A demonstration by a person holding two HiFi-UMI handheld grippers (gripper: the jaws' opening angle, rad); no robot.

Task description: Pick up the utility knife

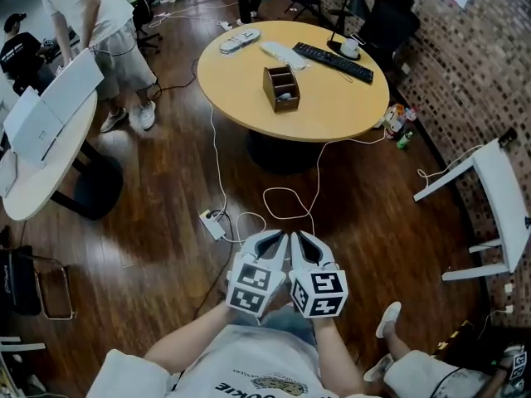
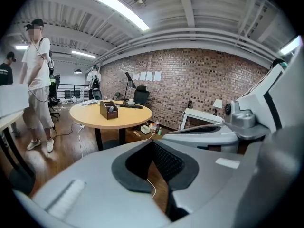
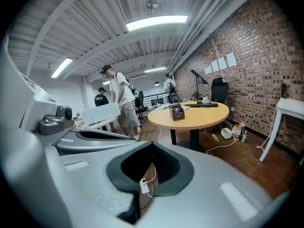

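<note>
I cannot make out a utility knife in any view. My left gripper and right gripper are side by side in front of my body, above the wooden floor, both shut with nothing between the jaws. The left gripper view shows its own jaws closed and the right gripper beside them. In the right gripper view the jaws are also closed. Ahead stands a round wooden table. On it sits a brown organiser box with something grey inside.
The table also carries a black keyboard, a cup and flat white items. A power strip and cables lie on the floor between me and the table. A person stands by a white desk at left. A white side table stands at right.
</note>
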